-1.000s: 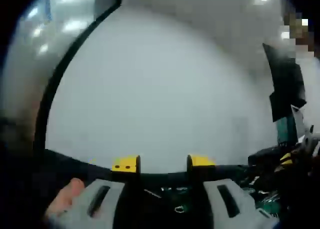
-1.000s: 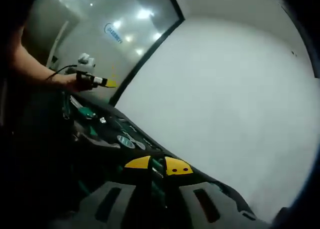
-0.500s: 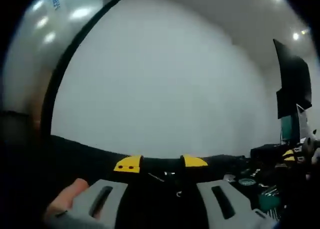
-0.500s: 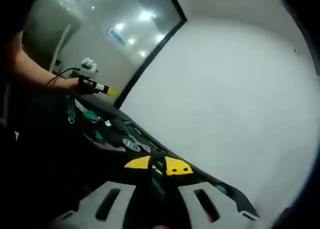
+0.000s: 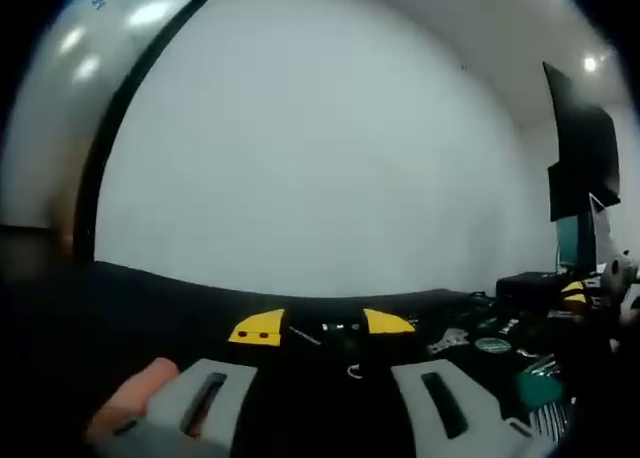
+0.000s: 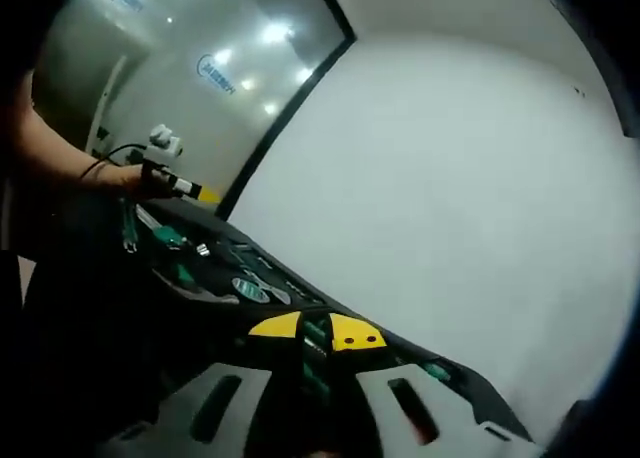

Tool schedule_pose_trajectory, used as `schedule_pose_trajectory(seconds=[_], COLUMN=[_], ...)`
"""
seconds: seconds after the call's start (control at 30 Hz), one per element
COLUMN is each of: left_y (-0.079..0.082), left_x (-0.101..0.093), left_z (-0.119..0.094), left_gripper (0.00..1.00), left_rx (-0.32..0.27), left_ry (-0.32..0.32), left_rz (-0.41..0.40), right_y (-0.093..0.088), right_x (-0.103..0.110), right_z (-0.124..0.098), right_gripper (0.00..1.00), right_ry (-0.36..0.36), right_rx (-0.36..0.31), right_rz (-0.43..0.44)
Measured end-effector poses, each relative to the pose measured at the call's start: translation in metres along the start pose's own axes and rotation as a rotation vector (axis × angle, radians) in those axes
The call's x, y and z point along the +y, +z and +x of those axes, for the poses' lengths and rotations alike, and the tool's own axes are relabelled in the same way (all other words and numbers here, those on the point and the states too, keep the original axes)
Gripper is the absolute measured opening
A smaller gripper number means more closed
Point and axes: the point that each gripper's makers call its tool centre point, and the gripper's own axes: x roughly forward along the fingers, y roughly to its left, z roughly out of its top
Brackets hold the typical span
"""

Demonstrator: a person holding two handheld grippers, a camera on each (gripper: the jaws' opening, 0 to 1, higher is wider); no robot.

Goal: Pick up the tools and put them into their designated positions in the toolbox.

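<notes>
my left gripper (image 5: 322,325) sits lower centre, jaws apart, empty — toolbox (image 5: 500,363) at lower right. my right gripper (image 6: 315,330) has jaws nearly together over a green tool (image 6: 316,350) — grip unclear.

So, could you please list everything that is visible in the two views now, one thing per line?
Toolbox: one, black, open below both grippers.
Tools: several, green and silver, lying in the toolbox.
Wall: one, white, behind the toolbox.
Glass panel: one, reflecting ceiling lights, beside the wall.
Monitor: one, black, far right of left gripper view.
Left gripper: yellow tips apart, nothing between.
Right gripper: yellow tips nearly together, a green tool between them.
</notes>
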Motion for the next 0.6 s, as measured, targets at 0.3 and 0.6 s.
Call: schedule_pose_trajectory(seconds=[0.3, 0.6], left_y=[-0.0036, -0.0067], left_x=[0.0046, -0.0045], left_z=[0.0015, 0.0004], left_gripper=[0.22, 0.21], left_rx=[0.016, 0.036], left_ry=[0.006, -0.025], left_rz=[-0.029, 0.0], right_y=[-0.0004, 0.0], right_x=[-0.0006, 0.0029], right_z=[0.0013, -0.0008], right_gripper=[0.07, 0.07], right_ry=[-0.008, 0.007], right_rx=[-0.002, 0.001], right_rz=[-0.021, -0.018])
